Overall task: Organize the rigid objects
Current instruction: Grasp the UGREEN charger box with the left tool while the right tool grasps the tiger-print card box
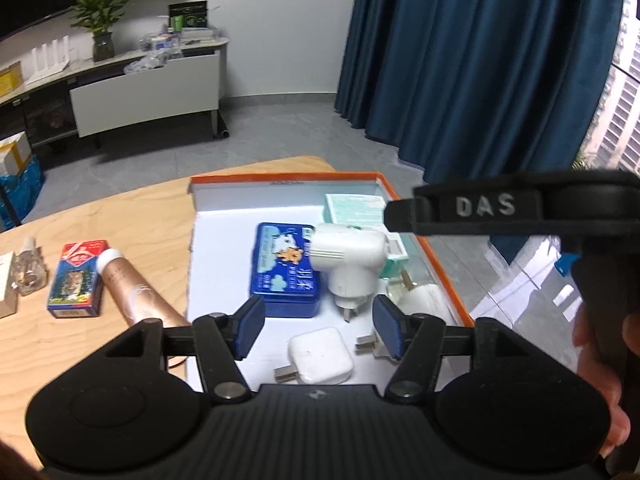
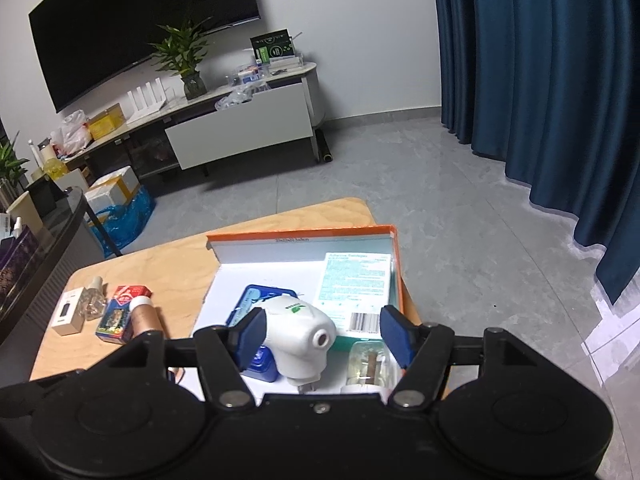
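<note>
Above the desk [image 1: 120, 216], both tools stand released: the left tool [image 1: 319, 326] hovers over a white charger [image 1: 322, 356] in the orange-rimmed box [image 1: 280, 178], while the right tool [image 2: 322, 334] brackets, ungripped, a white plug-in vaporizer [image 2: 300, 336] beside a blue tin [image 1: 285, 268].

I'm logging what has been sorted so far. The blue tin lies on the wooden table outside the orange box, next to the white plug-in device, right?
Not quite: the blue tin lies inside the orange box, not outside it on the wooden table. It is next to the white plug-in device, as the left wrist view shows.
</note>
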### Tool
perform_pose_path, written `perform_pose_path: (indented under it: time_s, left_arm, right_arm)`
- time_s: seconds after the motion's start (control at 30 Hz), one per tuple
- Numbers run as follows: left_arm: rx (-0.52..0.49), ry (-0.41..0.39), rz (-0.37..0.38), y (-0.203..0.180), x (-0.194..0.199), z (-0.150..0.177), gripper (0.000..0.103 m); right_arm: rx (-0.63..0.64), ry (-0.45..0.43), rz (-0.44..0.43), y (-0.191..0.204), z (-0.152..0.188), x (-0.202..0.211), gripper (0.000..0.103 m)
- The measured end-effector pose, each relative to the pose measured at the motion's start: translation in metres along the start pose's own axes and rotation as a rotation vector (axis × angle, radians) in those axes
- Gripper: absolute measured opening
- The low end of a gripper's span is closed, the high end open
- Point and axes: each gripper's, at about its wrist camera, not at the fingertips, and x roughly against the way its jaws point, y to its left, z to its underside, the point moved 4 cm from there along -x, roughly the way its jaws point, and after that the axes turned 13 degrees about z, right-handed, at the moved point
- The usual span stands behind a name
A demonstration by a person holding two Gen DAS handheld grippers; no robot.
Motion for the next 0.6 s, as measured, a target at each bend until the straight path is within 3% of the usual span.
perform_pose_path:
  time_s: [0.27,0.6]
  left_arm:
    - [0.025,-0.021,-0.079,0.025,0.016,0.001,0.079]
    - [0.091,-0.054,-0.165,0.071,0.048,0.01,0.088]
  right_arm:
    - [0.028,0.003,-0.016,0.017,0.004,0.007,0.078]
    - [0.083,0.031,-0.063,0.056,0.016,0.008,0.079]
